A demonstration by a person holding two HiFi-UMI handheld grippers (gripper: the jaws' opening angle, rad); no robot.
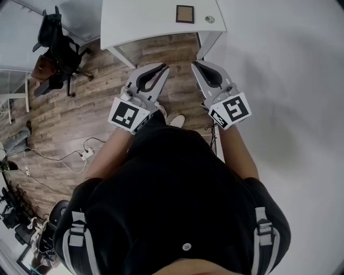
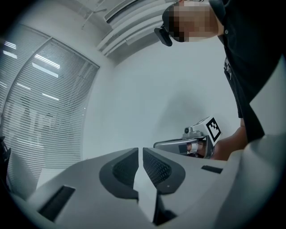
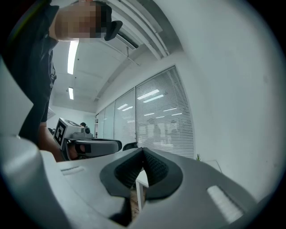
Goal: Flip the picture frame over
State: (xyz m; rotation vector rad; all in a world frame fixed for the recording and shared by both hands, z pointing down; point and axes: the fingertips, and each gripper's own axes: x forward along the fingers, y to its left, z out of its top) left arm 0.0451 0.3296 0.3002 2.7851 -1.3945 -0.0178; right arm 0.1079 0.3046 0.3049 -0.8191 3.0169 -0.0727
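Note:
The picture frame (image 1: 184, 14), a small dark-edged square with a brown face, lies flat on the white table (image 1: 140, 24) near its far edge. Both grippers are held level in front of the person's body, over the wooden floor and short of the table. My left gripper (image 1: 165, 68) (image 2: 140, 150) shows a thin gap between its jaws with nothing in it. My right gripper (image 1: 194, 64) (image 3: 143, 150) has its tips touching and holds nothing. The frame is in neither gripper view.
A small round silver object (image 1: 209, 19) sits on the table right of the frame. A black office chair (image 1: 59, 51) stands at the left, and cables with a power strip (image 1: 83, 154) lie on the floor. A white wall fills the right side.

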